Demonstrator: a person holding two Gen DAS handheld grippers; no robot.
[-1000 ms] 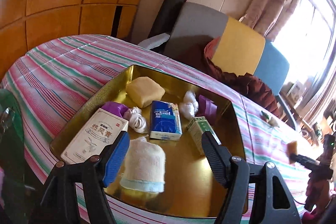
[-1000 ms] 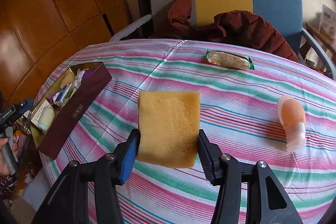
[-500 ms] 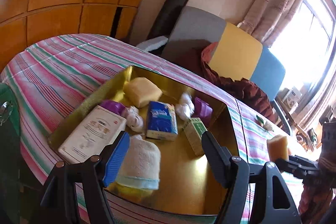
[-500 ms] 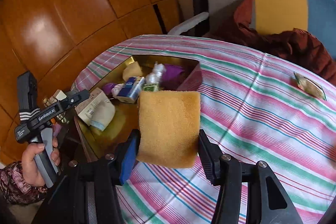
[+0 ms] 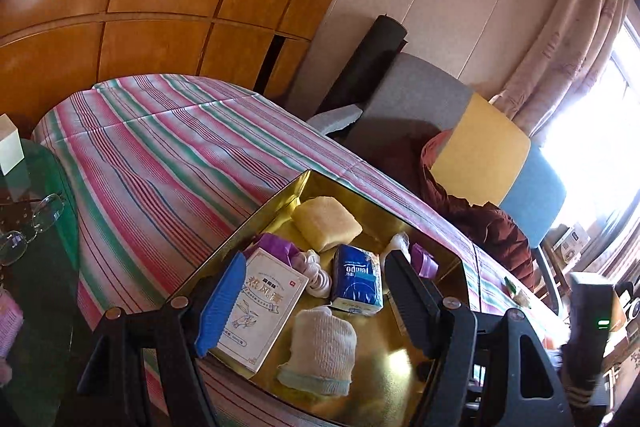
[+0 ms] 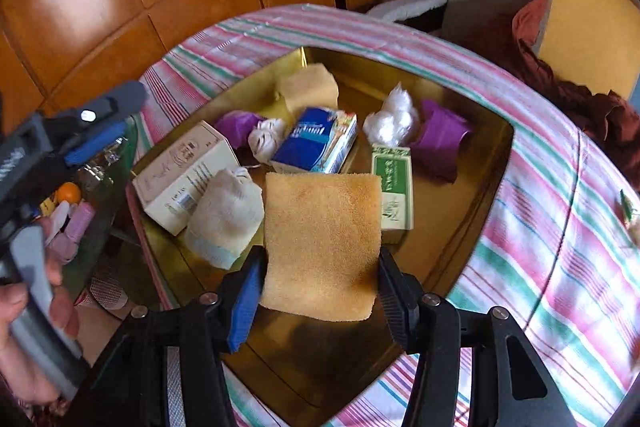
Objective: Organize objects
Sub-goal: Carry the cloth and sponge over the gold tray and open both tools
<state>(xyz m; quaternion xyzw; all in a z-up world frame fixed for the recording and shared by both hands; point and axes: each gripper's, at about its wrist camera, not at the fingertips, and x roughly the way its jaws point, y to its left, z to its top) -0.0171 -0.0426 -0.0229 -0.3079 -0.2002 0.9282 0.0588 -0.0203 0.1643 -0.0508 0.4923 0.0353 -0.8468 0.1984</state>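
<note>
Right gripper clamped on flat orange-yellow sponge, held over gold-lined rectangular box. Left gripper jaws apart, nothing between, above same box. Beyond: rolled white cloth, green carton, blue tissue pack, striped tablecloth.

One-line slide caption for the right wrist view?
Right gripper holds a yellow sponge above the gold tray of sorted items.
</note>
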